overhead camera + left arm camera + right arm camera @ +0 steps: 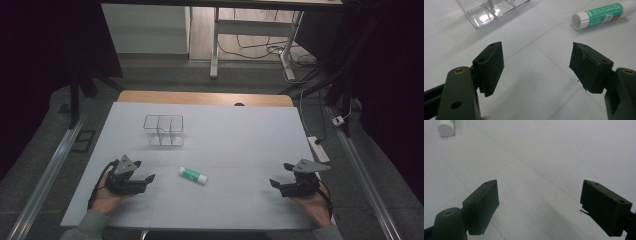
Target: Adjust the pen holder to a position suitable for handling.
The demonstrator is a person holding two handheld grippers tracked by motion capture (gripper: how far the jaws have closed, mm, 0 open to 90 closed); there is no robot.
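A white glue stick [193, 175] with a green label lies on its side on the white table, between the two hands. It also lies at the top right of the left gripper view, glue stick [602, 14], and its white end pokes in at the top left of the right gripper view, glue stick [446, 127]. A clear plastic organiser [164, 131] with dividers stands behind it; its corner, organiser [491, 11], is at the top of the left gripper view. My left gripper [146, 179] rests at the front left, jaws wide apart and empty. My right gripper [276, 185] rests at the front right, open and empty.
The white table sheet [235, 135] ends at a wooden strip along the far edge. Beyond it are desk legs [215, 55] and floor cables. A power strip [318, 148] lies off the table's right edge. Metal rails run along both sides.
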